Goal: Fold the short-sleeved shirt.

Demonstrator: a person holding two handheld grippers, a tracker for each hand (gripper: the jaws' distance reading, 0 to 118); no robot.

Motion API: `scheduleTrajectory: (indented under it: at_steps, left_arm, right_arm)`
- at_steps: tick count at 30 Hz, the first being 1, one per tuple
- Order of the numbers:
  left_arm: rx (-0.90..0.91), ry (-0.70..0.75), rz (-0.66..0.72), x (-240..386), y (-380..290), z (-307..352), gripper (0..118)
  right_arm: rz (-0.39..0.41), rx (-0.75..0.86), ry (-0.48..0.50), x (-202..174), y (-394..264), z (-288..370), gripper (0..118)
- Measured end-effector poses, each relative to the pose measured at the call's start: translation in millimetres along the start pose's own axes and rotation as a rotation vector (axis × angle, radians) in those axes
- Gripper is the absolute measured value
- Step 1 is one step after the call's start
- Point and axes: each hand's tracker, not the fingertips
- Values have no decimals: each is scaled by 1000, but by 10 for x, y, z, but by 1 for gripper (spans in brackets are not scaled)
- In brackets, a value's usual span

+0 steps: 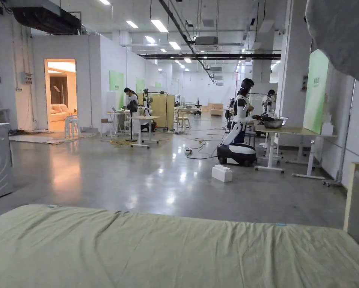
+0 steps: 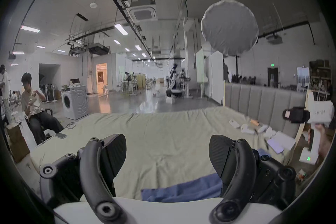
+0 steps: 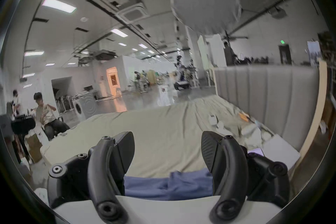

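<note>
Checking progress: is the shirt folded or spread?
Cannot tell. Just a rumpled blue edge of the shirt shows on the bed, below open grippers.

Bed sheet (image 1: pixel 167 251) matt creased cloth; shirt (image 3: pixel 169 186) soft blue cloth; floor (image 1: pixel 145 172) glossy.

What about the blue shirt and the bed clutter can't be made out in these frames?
- Blue shirt: both gripper views, cut off by gripper body; fold state, sleeves unclear.
- Small items by the headboard: left gripper view, too small; right gripper view, blurred.
- Bed: head view, near part below the frame edge.
</note>
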Motion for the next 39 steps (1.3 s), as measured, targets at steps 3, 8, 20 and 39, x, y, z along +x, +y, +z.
scheduleTrajectory:
  at_steps: [3, 8, 20, 39]
  left_arm:
    - [-6, 21, -17, 132, 20, 53, 74]
    - [-87, 11, -83, 224, -6, 107, 19]
    - [-45, -37, -14, 126, -21, 195, 0]
    - [-622, -135, 927, -1550, -2104, -1135, 104]
  right_arm:
    - [95, 9, 20, -209, 19, 68, 72]
    - [187, -41, 35, -403, -57, 188, 29]
    - [155, -79, 39, -396, -74, 179, 0]
    - [75, -295, 19, -311, -481, 175, 0]
